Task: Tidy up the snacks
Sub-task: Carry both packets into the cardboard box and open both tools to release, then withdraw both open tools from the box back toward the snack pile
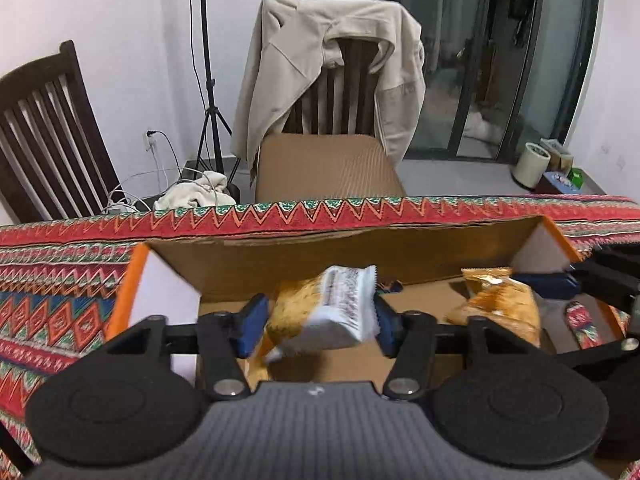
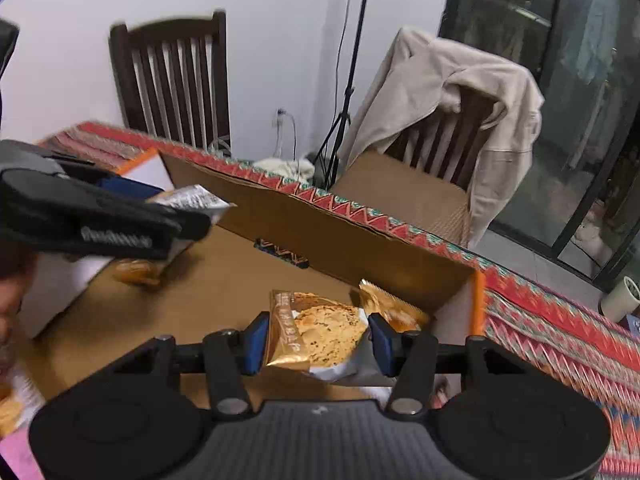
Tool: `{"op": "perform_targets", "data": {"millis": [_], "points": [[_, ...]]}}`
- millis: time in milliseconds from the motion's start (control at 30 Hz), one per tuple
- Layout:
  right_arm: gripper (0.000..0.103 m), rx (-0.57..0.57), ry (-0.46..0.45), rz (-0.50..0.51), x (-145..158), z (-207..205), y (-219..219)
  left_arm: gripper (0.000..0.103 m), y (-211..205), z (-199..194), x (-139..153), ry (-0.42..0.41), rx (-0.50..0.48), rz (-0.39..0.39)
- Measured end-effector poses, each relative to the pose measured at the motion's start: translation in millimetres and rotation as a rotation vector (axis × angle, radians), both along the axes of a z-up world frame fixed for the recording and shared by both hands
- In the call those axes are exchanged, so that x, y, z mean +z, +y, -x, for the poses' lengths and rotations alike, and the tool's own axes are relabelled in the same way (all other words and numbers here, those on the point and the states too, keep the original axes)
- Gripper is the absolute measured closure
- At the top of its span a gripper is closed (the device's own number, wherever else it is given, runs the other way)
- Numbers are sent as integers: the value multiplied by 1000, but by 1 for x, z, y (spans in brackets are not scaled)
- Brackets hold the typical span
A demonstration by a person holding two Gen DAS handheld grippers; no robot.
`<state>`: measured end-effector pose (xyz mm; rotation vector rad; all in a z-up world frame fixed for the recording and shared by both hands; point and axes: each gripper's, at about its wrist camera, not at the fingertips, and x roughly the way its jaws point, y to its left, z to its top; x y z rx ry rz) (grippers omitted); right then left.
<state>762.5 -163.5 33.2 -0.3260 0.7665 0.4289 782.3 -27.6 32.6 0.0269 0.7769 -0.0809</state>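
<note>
Dim indoor light w/ heavy fisheye bend at edges, dark corner vignettes, motion blur esp. right view.

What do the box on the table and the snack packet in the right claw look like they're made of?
Box: brown corrugated cardboard, matte, with a ragged cut top edge. Snack packet: likely thin plastic or foil film; its gold panel shines and the edges crinkle.
</note>
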Motion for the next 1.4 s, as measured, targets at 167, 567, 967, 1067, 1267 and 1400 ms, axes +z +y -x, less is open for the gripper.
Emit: {"op": "perform_targets", "data": {"millis": [167,567,967,1067,1267,1400], "points": [[34,45,-9,148,-17,-31,35,25,6,-8,6,-27,5,33],[25,-9,-93,1,60,24,-10,20,46,69,79,-100,-39,45],[16,-18,-324,-52,158,228,-69,6,53,307,150,-308,-92,22],[13,-25,-353,-122,160,284,-83,2,55,376,151,-369,-92,51],[6,-51,-425,-259,138,409,-106,0,42,496,115,-475,-67,31],[3,-27,-467,-304,113,485,-110,0,34,557,88,-523,-49,18]]}}
